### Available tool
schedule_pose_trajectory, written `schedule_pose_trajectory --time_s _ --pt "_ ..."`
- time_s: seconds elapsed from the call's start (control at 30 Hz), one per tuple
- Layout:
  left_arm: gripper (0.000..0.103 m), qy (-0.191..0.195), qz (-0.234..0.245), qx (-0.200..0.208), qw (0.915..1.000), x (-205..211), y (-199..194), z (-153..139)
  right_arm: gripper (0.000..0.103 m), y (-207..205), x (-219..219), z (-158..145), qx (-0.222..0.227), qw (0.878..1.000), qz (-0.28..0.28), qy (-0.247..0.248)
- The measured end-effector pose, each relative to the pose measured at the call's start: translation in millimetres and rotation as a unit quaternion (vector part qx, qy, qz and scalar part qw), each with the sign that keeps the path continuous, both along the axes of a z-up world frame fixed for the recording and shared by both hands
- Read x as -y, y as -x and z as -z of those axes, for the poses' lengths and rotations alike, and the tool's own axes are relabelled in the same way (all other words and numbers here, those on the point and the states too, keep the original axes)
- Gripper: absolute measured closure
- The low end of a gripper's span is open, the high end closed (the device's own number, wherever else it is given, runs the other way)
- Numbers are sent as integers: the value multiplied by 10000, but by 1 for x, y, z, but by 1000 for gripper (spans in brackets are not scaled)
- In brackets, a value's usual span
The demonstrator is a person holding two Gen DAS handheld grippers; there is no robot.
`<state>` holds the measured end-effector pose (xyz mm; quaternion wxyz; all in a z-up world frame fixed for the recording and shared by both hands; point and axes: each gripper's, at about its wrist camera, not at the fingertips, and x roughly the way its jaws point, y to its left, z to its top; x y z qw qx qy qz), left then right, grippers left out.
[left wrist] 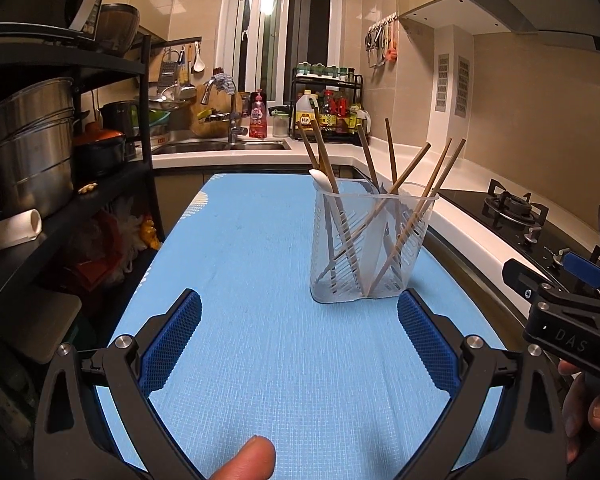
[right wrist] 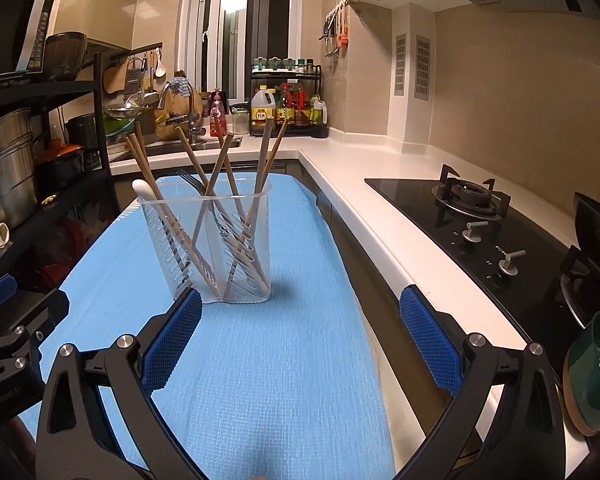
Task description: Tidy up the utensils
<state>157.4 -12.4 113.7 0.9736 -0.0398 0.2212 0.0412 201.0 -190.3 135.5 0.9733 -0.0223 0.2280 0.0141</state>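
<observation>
A clear slotted plastic utensil holder (left wrist: pixel 370 248) stands upright on the blue board (left wrist: pixel 260 320). It holds several wooden chopsticks (left wrist: pixel 412 176), a white spoon (left wrist: pixel 320 178) and a metal fork (right wrist: pixel 192 182). It also shows in the right wrist view (right wrist: pixel 212 248). My left gripper (left wrist: pixel 300 340) is open and empty, low over the board, just short of the holder. My right gripper (right wrist: pixel 300 340) is open and empty, to the right of the holder, over the board's right edge. It also shows at the right edge of the left wrist view (left wrist: pixel 560 300).
A white counter (right wrist: pixel 380 208) with a black gas hob (right wrist: pixel 480 220) runs along the right. A sink and tap (left wrist: pixel 228 136) and a bottle rack (left wrist: pixel 328 112) stand at the back. A black shelf with steel pots (left wrist: pixel 32 148) stands on the left. A green cup (right wrist: pixel 592 372) sits near right.
</observation>
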Motion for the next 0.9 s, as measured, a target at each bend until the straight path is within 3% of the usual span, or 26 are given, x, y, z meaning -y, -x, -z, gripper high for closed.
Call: schedule_pose_trajectory --time_s 0.9 --pt "8 -19 38 8 10000 4 3 4 5 0 -3 -1 28 10000 -29 76"
